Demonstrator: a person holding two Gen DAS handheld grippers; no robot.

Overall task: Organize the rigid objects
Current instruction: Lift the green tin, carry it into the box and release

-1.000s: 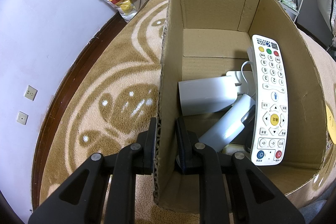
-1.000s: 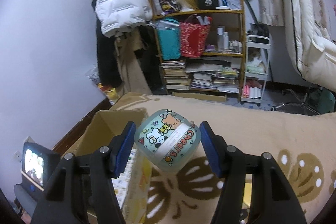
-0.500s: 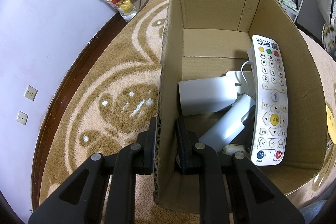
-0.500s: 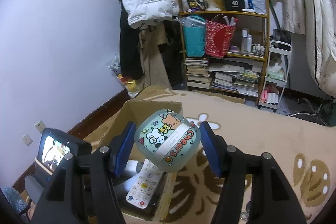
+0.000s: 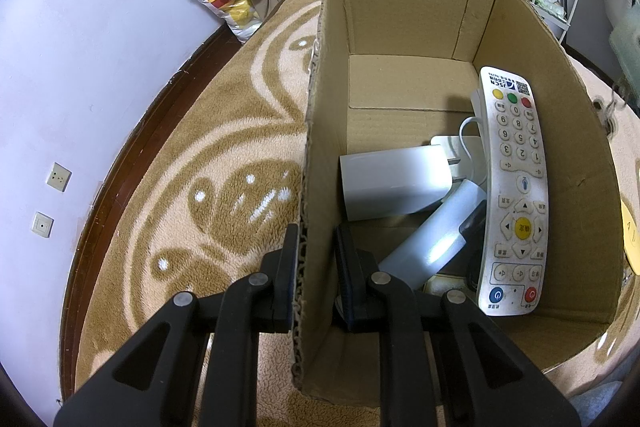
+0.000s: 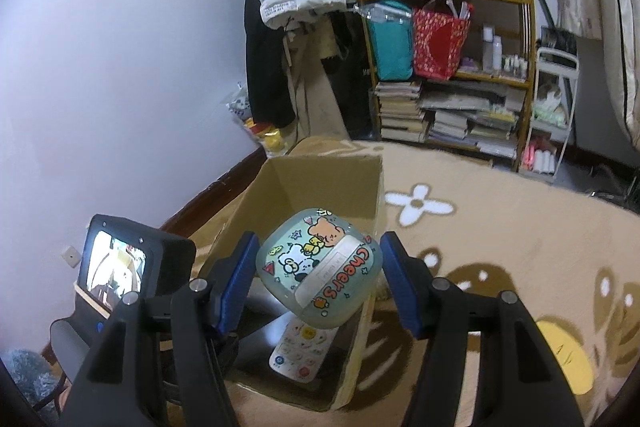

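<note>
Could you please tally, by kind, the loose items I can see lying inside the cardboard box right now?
Remote control: 1
White charger block: 1
White cable: 1
White cylinder: 1
Dark item under the remote: 1
Total: 5; anything hidden beneath is not counted.

The cardboard box [image 5: 400, 27] is plain brown. Inside it, ahead of the left jaws, the remote control [image 5: 516, 187] is white with grey keys, one yellow centre key, and red, green, blue and yellow buttons. Between the right jaws, the container [image 6: 320, 273] is pale green with cartoon animals and orange lettering. The blanket [image 5: 200, 147] is tan with cream swirls.
</note>
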